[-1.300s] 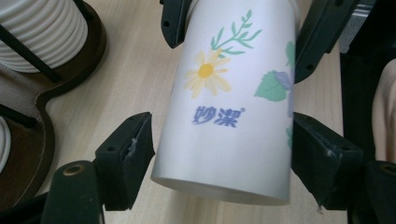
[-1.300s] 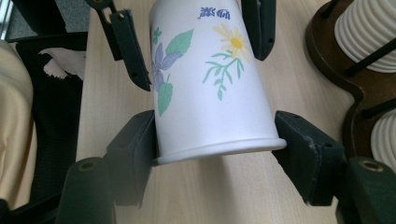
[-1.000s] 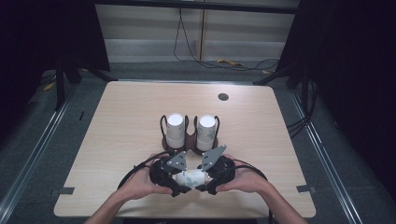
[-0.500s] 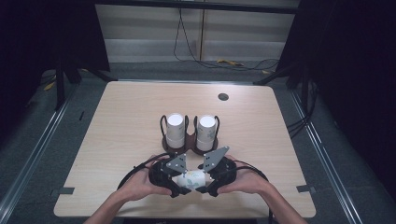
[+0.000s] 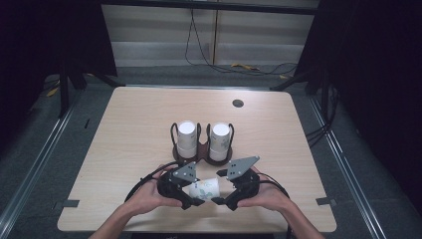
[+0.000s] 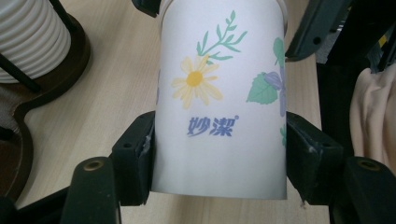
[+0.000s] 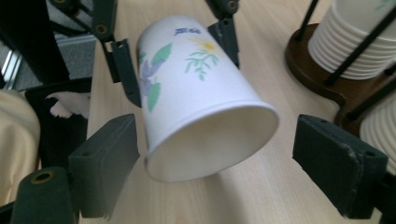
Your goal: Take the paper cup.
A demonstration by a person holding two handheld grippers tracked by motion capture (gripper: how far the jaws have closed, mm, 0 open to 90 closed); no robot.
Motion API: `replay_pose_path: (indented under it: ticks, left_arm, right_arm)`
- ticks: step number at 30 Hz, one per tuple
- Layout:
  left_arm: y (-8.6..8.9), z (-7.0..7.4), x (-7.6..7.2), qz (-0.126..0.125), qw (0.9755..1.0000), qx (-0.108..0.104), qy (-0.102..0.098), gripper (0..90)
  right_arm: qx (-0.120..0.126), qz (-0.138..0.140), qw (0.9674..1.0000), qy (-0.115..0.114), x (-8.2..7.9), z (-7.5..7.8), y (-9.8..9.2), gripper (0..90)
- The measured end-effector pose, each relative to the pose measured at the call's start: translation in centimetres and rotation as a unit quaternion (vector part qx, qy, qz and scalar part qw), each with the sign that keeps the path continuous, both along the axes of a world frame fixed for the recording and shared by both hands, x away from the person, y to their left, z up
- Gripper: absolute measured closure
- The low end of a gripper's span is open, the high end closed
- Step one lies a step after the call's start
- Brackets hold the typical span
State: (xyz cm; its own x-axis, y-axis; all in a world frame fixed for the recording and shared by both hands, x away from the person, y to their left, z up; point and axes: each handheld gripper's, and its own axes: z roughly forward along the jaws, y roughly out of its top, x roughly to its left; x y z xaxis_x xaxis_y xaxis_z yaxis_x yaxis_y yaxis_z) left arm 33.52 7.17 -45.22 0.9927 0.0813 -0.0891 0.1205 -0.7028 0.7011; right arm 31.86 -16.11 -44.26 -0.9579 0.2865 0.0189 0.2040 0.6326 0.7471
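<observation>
A white paper cup [image 5: 205, 189] with printed flowers lies sideways in the air just above the table's front edge. My left gripper [image 5: 191, 197] is shut on it near its closed base, and both pads [image 6: 135, 151] press its sides [image 6: 219, 102]. In the right gripper view the cup's open rim [image 7: 205, 140] points at the camera. My right gripper [image 7: 215, 158] stands open around that rim, its fingers [image 7: 338, 161] apart from the cup. In the high view the right gripper [image 5: 222, 197] faces the left one across the cup.
A dark wooden holder [image 5: 199, 152] with wire loops stands mid-table, just beyond the grippers, carrying two stacks of upturned cups [image 5: 186, 138] [image 5: 219, 140]. A round cable hole [image 5: 238, 103] sits at the back right. Bare tabletop [image 5: 124, 129] spreads to either side.
</observation>
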Motion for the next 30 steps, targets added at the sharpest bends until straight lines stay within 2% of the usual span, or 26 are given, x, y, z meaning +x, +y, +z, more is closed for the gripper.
replay_pose_path:
  ticks: [2,3,6,10,12,15,16,19,21,25,30]
  left_arm:
    - [0.0,0.0,-0.1,0.002,1.0000,-0.002,0.001,34.0]
    - [0.0,0.0,-0.1,0.002,1.0000,-0.003,0.005,34.0]
    - [0.1,-0.3,0.0,0.011,0.9998,-0.007,0.015,33.9]
    - [0.1,-0.5,0.0,0.015,0.9996,-0.016,0.019,33.8]
    - [0.2,-0.5,0.1,0.010,0.9997,-0.016,0.014,33.8]
    - [0.3,-0.6,0.0,0.022,0.9992,-0.026,0.021,33.6]
    - [0.4,-0.6,0.0,0.022,0.9994,-0.022,0.019,33.6]
    - [0.5,-0.7,0.1,0.022,0.9992,-0.029,0.017,33.5]
    - [0.5,-0.6,0.0,0.024,0.9992,-0.029,0.017,33.5]
    - [0.5,-0.6,0.0,0.032,0.9982,-0.047,0.018,33.3]
    - [0.7,-0.5,0.1,0.046,0.9969,-0.061,0.021,33.3]
  right_arm:
    - [0.011,-0.012,0.9999,0.001,0.0,0.0,-0.3,13.9]
    - [0.026,-0.015,0.9996,0.001,0.0,0.1,-0.6,14.1]
    - [0.033,-0.023,0.9992,-0.002,-0.1,0.3,-0.6,14.5]
    - [0.047,-0.029,0.9985,-0.001,-0.6,0.2,-0.8,14.6]
    - [0.061,-0.038,0.9974,0.000,-0.8,0.1,-0.9,14.7]
    - [0.079,-0.046,0.9958,0.005,-0.9,0.0,-1.2,14.8]
    - [0.084,-0.049,0.9952,0.007,-0.9,0.0,-1.3,14.8]
    - [0.104,-0.057,0.9929,0.014,-1.2,-0.3,-1.9,14.7]
    - [0.108,-0.058,0.9922,0.020,-1.2,-0.4,-1.9,14.7]
    - [0.126,-0.065,0.9896,0.028,-1.2,-0.6,-2.0,14.7]
    - [0.129,-0.074,0.9886,0.022,-1.2,-0.6,-1.9,14.5]
